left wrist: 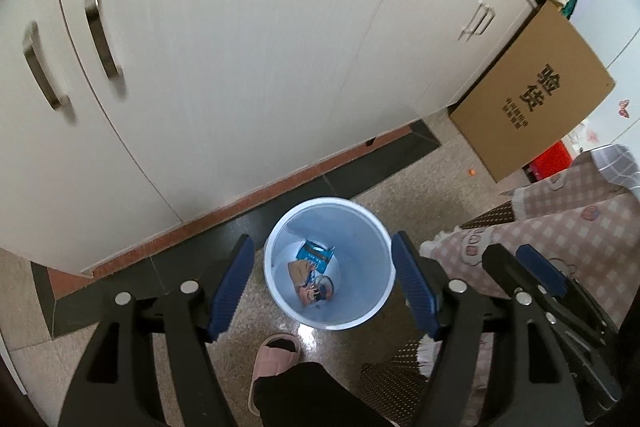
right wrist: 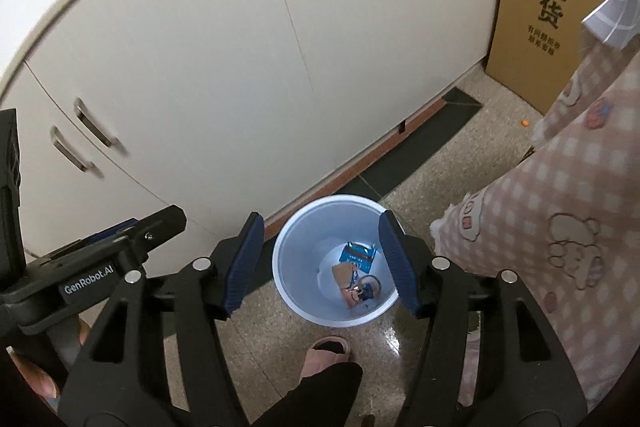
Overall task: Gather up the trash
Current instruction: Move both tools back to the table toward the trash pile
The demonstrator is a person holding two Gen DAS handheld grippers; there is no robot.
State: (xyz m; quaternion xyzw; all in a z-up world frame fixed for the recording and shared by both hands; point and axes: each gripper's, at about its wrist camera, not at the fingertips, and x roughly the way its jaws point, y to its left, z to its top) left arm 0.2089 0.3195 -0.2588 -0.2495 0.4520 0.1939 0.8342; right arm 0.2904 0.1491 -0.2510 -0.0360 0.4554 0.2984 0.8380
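Left two-finger black gripper with blue pads (left wrist: 323,289): jaws spread wide, nothing between them, held above round white plastic trash bin (left wrist: 372,227). Right two-finger black gripper with blue pads (right wrist: 322,261): jaws likewise wide apart, empty, over same bin (right wrist: 298,227).

Bin stands on speckled tile floor (left wrist: 420,171), near base of white cabinet with metal handles (left wrist: 240,47). Inside bin, at bottom: blue printed wrapper (left wrist: 316,255) and crumpled tan-and-blue wrapper (left wrist: 310,283) (touching each other).

Pink slipper on foot (left wrist: 276,355) just beside bin. Brown cardboard box with black characters (left wrist: 532,99) stands on floor by cabinet end, well apart from bin.
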